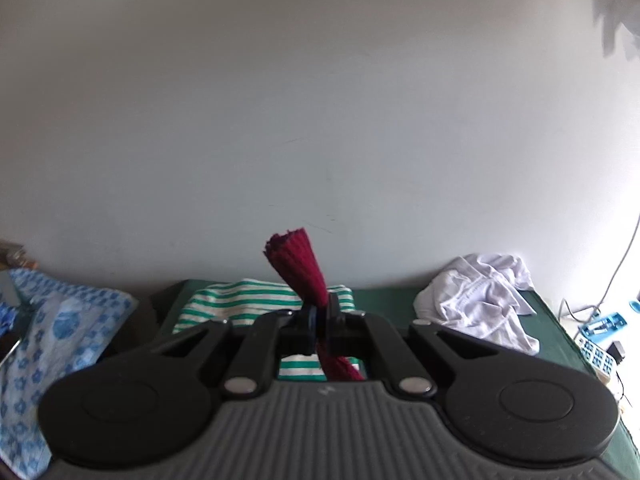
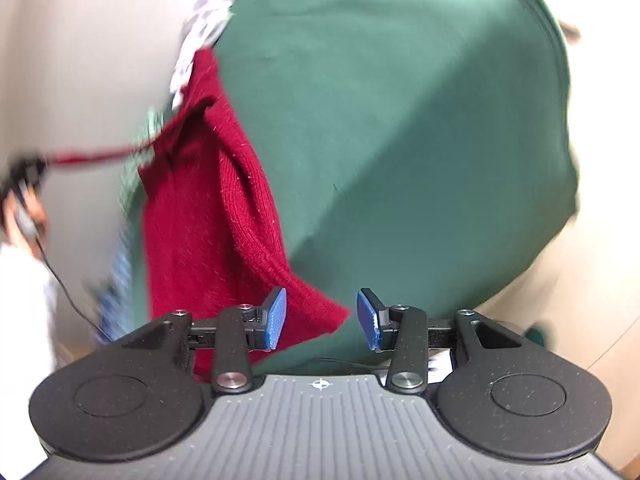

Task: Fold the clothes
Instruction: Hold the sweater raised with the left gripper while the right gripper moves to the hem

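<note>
the left gripper point(image 1: 320, 312) pinches a ribbed cuff of the red knit sweater point(image 2: 208, 208), fanning toward 12 o'clock. the right gripper point(image 2: 321, 318) gapes wide, its blue pads point(image 2: 276, 318) bare, sweater hem at 9 o'clock on the green sheet point(image 2: 400, 140).

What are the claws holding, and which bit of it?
The left claw pinches the red sweater by a bunched ribbed end. The right claw is open, holding nothing.

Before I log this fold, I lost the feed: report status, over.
Left gripper shut on red sweater. Right gripper open, just off its hem. Sweater hangs over green table. Striped shirt and white garment lie behind.
</note>
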